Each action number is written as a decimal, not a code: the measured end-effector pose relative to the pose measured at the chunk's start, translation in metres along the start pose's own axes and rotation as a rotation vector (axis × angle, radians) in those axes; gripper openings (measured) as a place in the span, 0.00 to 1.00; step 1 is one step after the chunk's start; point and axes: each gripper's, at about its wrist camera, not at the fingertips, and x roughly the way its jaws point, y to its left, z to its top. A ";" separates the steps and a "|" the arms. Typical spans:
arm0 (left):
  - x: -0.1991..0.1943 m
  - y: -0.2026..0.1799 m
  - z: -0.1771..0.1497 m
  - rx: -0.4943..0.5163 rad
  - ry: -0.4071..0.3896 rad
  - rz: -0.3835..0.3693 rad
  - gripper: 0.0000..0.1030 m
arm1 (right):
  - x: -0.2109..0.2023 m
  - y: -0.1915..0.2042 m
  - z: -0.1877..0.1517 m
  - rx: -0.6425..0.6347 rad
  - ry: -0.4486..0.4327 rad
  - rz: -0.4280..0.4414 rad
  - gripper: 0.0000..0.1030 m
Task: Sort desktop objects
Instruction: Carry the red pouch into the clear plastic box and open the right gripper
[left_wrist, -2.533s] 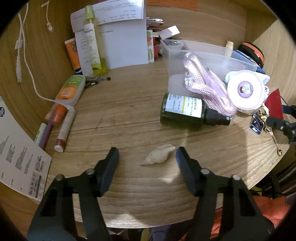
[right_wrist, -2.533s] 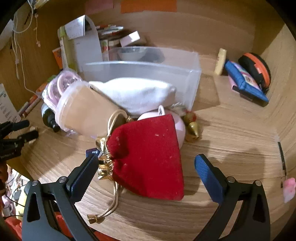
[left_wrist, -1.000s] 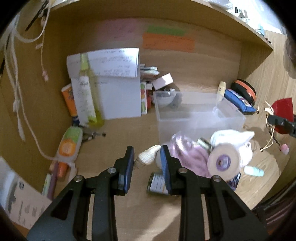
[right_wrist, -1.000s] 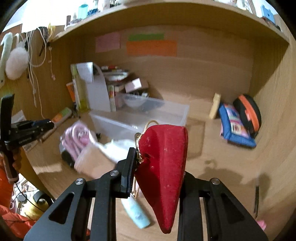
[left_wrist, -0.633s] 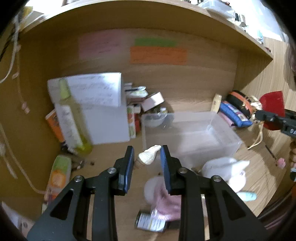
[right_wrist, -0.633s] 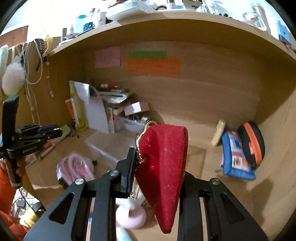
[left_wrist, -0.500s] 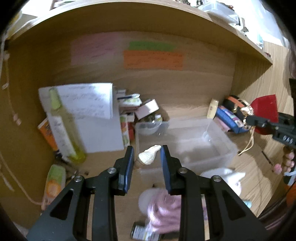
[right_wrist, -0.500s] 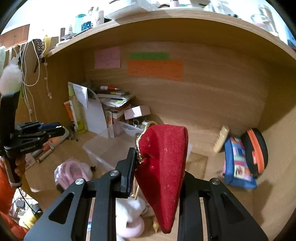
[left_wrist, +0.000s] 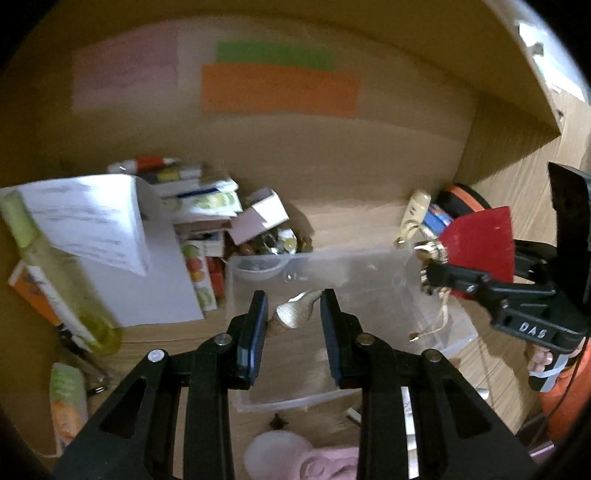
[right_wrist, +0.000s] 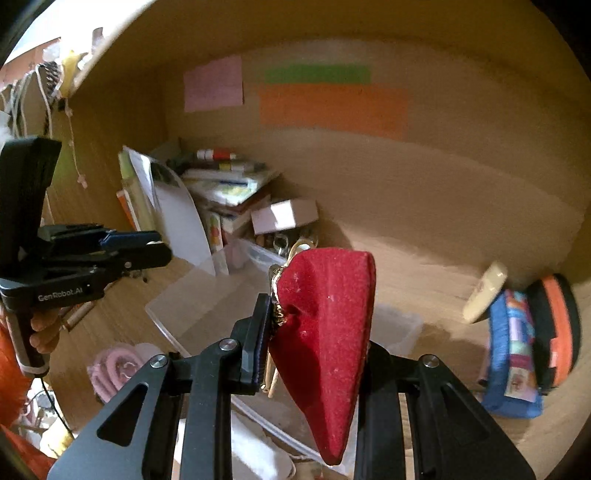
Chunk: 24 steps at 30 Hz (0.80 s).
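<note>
Over a cluttered wooden worktop (left_wrist: 362, 214), the left gripper (left_wrist: 290, 314) pinches a pale spiral seashell (left_wrist: 293, 312) between its black fingers (left_wrist: 255, 328), holding it in the air above the open clear plastic bin (left_wrist: 369, 266). The right gripper (right_wrist: 314, 328) clamps a red velvet drawstring pouch (right_wrist: 325, 328), its fingers (right_wrist: 258, 339) drawn in tight on the fabric so that the pouch stands up between them with its gold-trimmed neck to the left and its gold cord hanging below. Seen from the left wrist, the pouch (left_wrist: 480, 240) hangs beside the bin's right end, with the right gripper's handle gripped in a person's hand (left_wrist: 541, 360). From the right wrist, the left gripper (right_wrist: 140, 245) shows at the left edge, held by the person's other hand (right_wrist: 42, 332), with the bin (right_wrist: 207, 299) below and between the two tools. A pink coiled item (right_wrist: 114, 363) lies on the worktop in front of the bin, and a white cloth (right_wrist: 255, 450) lies close beneath the right gripper. Behind the bin stand a stack of papers and booklets (left_wrist: 199, 199), a small white carton (left_wrist: 258, 218) and a yellow-green bottle (left_wrist: 55, 269). A blue patterned pouch (right_wrist: 513, 347) and an orange-rimmed black case (right_wrist: 554, 325) rest against the right wall. Pink, green and orange sticky notes (left_wrist: 280, 88) mark the back panel.
</note>
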 end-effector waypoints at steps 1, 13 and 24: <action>0.006 -0.001 0.001 0.003 0.016 0.001 0.28 | 0.010 -0.001 -0.001 0.004 0.022 0.013 0.22; 0.072 -0.001 -0.006 0.051 0.192 0.003 0.28 | 0.073 -0.016 -0.020 0.011 0.197 0.038 0.23; 0.094 -0.003 -0.011 0.078 0.282 -0.011 0.28 | 0.104 -0.009 -0.038 -0.037 0.308 0.020 0.23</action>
